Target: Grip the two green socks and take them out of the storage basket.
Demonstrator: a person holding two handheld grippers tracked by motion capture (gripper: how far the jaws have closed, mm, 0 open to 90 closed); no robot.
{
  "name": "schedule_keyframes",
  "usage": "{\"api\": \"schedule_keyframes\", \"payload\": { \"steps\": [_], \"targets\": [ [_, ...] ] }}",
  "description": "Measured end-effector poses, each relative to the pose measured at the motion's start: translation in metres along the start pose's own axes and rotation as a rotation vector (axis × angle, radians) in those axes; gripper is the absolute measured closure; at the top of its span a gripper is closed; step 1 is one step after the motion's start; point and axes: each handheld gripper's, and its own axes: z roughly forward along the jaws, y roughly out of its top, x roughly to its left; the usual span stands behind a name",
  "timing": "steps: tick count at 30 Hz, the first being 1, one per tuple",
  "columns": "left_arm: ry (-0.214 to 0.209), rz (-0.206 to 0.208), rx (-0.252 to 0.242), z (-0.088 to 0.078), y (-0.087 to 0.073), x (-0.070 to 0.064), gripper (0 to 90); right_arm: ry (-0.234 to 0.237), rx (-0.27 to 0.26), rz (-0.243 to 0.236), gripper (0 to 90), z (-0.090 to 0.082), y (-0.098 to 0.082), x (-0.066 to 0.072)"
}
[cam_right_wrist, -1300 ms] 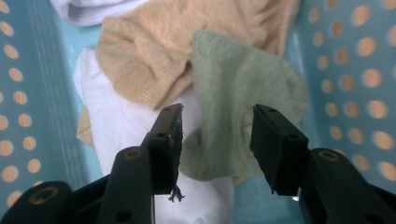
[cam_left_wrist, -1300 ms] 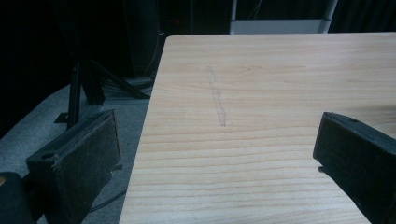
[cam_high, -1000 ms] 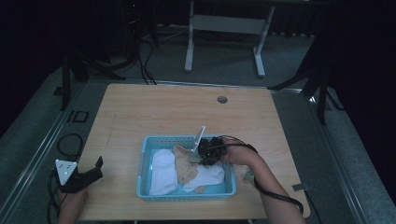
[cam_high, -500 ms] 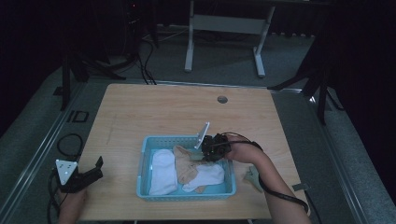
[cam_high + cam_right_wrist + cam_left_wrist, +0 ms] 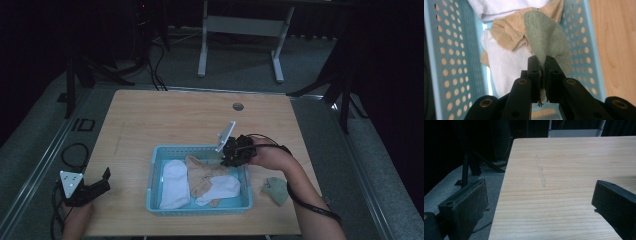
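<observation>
Green sock [image 5: 547,37]: dull grey-green knit, pinched at one edge between the closed right tongs [image 5: 543,65] and hanging slack, its free end draped over a tan sock [image 5: 506,31]. It hangs above the near right end of a light blue perforated basket [image 5: 445,50], over the white sock [image 5: 504,67] inside.

A light wooden table [image 5: 165,120] with a small round grommet [image 5: 238,106] near its far edge at twelve o'clock. A pale blue perforated basket [image 5: 200,207] sits at six o'clock. A crumpled green cloth [image 5: 276,190] lies just beside it, at four o'clock.
</observation>
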Motion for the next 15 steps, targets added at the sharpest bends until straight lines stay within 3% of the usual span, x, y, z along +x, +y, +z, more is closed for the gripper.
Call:
{"api": "schedule_keyframes", "payload": {
  "steps": [9,15],
  "targets": [
    [0.001,0.003,0.003,0.0,0.0,0.0,0.3,-0.037,-0.046,-0.013,83.6,-0.041,-0.003,0.005],
    [0.001,0.002,0.004,0.0,0.0,0.0,0.4,-0.09,-0.038,0.019,83.6,-0.06,-0.014,0.001]
  ]
}}
